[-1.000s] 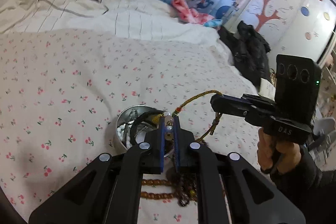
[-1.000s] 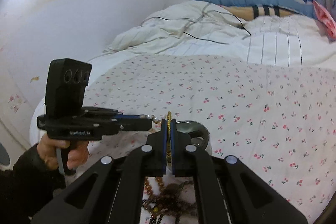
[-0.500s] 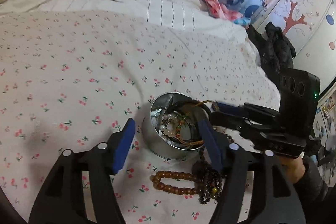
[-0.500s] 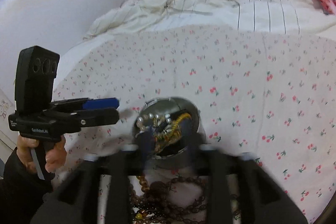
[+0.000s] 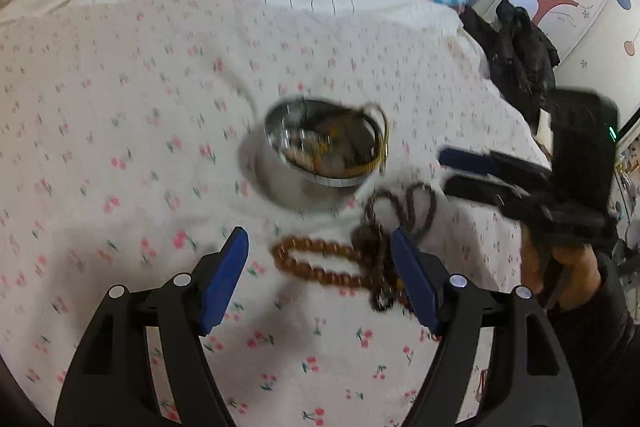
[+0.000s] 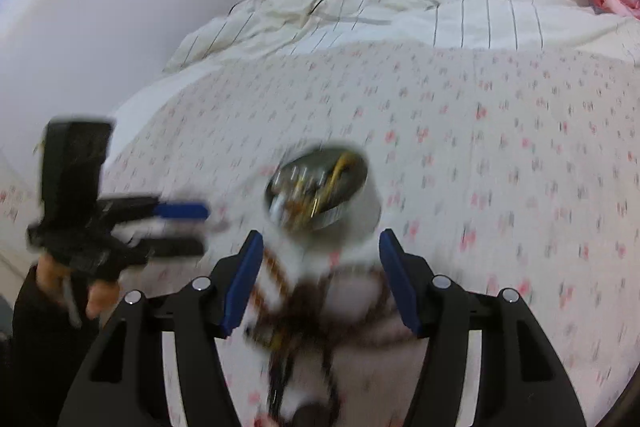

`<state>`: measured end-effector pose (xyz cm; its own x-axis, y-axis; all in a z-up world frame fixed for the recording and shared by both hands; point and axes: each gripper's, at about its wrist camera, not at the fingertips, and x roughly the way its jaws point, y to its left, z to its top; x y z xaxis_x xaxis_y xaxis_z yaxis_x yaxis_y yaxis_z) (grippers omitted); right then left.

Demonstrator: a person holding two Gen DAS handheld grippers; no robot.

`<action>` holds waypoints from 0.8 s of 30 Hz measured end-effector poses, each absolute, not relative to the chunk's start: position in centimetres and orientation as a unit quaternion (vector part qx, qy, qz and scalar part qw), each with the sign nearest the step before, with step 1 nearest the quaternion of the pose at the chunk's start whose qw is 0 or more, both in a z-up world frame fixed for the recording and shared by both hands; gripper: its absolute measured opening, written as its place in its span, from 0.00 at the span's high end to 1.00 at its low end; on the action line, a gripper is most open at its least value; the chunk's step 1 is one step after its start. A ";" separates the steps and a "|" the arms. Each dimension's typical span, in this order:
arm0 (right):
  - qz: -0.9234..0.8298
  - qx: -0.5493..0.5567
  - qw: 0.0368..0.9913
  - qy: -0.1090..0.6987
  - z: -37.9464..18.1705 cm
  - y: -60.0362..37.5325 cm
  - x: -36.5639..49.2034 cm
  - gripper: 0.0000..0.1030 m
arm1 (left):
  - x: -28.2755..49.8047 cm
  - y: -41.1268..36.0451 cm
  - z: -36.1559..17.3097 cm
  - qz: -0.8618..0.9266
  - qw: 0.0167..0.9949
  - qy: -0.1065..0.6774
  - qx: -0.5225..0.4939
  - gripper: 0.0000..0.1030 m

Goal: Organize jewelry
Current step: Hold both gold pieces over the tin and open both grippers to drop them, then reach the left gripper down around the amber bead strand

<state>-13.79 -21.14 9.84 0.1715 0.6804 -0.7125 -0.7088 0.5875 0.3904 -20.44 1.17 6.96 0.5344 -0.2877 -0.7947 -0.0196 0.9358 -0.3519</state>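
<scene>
Both cords now dropped into the tin (image 5: pixel 320 163), my left gripper (image 5: pixel 316 279) and right gripper (image 6: pixel 320 275) opening, fingers empty; risk: snagging tangled beads (image 5: pixel 360 259), tipping tin on the soft bed (image 5: pixel 120 107).

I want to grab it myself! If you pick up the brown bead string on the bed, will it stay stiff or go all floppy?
Probably floppy: the brown bead string lies in loose curves on the bedspread. It would likely dangle, and its round beads look slippery.

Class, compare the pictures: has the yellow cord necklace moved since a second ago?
Yes. The yellow cord necklace, earlier stretched between both shut grippers above the metal tin, now lies in it, draped over its rim.
</scene>
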 end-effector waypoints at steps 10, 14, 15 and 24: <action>0.474 -0.071 0.727 0.492 7.4 -23.7 -16.7 0.43 | -21.0 3.9 3.2 -0.087 0.815 0.497 -0.286 0.32; 0.507 -0.085 0.696 0.501 6.8 -23.9 -17.4 0.43 | -20.7 3.2 2.6 -0.093 0.811 0.504 -0.281 0.32; 0.513 -0.088 0.690 0.503 6.7 -24.0 -17.4 0.43 | -20.6 2.9 2.6 -0.096 0.811 0.506 -0.277 0.32; 0.524 -0.081 0.675 0.513 6.4 -25.1 -17.0 0.43 | -19.4 1.6 1.2 -0.090 0.807 0.525 -0.257 0.31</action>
<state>-17.05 -25.05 6.44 -0.0761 0.6248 -0.7771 -0.7903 0.4374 0.4290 -19.41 1.58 1.17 0.4329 -0.4152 -0.8002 -0.1241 0.8517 -0.5091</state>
